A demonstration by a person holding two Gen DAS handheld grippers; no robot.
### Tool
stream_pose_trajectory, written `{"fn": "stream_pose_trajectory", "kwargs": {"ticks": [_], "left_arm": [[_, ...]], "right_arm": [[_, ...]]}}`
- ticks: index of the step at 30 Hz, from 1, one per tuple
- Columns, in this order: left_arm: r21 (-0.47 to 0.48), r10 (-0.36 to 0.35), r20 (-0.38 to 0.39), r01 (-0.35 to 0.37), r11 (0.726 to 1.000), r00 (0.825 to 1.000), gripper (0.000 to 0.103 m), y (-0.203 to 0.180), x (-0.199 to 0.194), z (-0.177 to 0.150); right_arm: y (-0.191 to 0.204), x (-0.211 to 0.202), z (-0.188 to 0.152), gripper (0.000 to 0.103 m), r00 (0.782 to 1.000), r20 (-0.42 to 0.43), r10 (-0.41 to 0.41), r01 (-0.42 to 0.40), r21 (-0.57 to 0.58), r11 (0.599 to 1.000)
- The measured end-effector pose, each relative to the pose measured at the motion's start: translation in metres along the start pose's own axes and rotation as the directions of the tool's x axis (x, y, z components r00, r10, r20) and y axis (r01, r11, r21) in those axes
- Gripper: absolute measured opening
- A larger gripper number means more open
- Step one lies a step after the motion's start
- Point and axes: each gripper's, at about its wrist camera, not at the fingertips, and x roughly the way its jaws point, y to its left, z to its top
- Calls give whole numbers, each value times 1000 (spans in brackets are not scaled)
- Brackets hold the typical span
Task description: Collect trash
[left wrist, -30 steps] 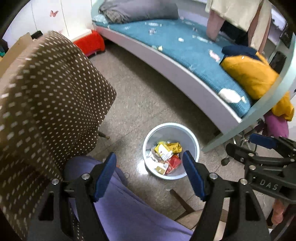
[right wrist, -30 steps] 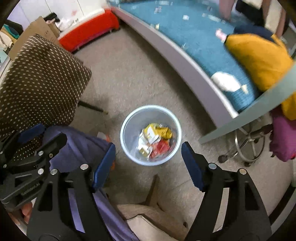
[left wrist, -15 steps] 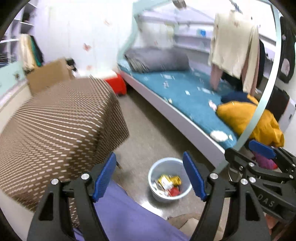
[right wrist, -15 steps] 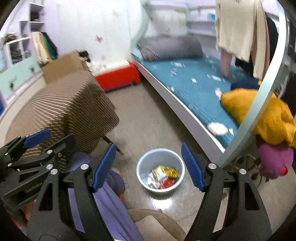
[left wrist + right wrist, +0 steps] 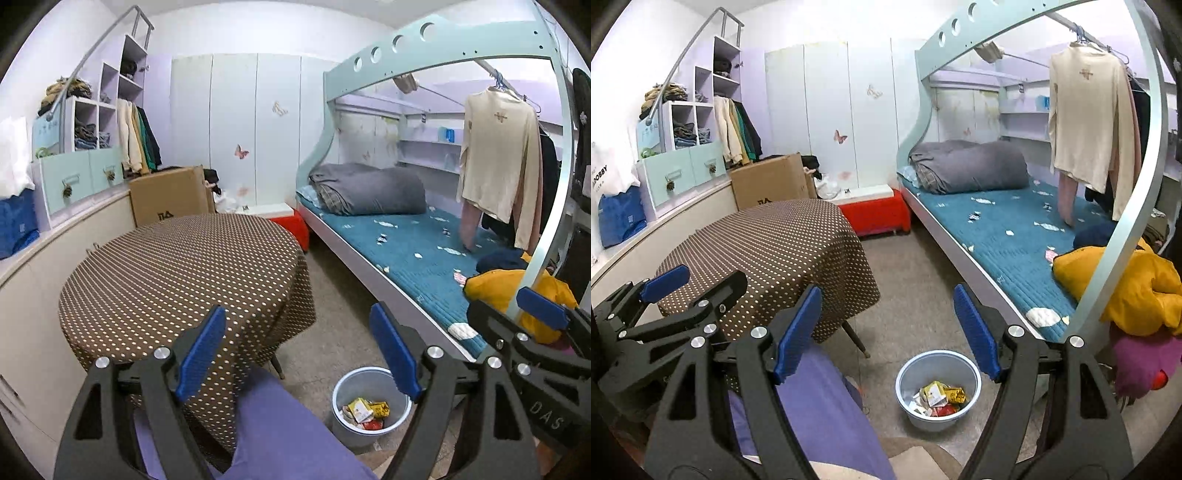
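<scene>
Two grippers, left gripper [image 5: 297,352] and right gripper [image 5: 886,330], jaws spread, nothing held. Raised from bin-facing to room-facing since a second ago. Bin [image 5: 938,389] with wrappers [image 5: 940,398] below jaws; table [image 5: 177,280] beyond left jaw. Collection judged near complete.

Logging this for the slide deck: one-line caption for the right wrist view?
Right gripper open and empty above the trash bin holding wrappers, bed beyond.

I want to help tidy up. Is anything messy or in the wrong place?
Yes. Little scraps of litter lie scattered across the blue mattress, not in the trash bin on the floor. A yellow garment is heaped on the bed's end.
</scene>
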Motion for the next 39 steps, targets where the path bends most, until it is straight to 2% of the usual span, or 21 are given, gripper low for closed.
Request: {"fn": "stream_pose_trajectory", "kwargs": {"ticks": [13,39], "left_arm": [[-32,31,-35,-32,999,999,81,11,0,-9],[-43,76,-23,-77,996,997,84,14,-7,-12]], "right_arm": [[13,-7,-10,74,1000,4,-13,13,-34,999],[19,-11,-12,76,1000,8,-27,27,-36,999]]}}
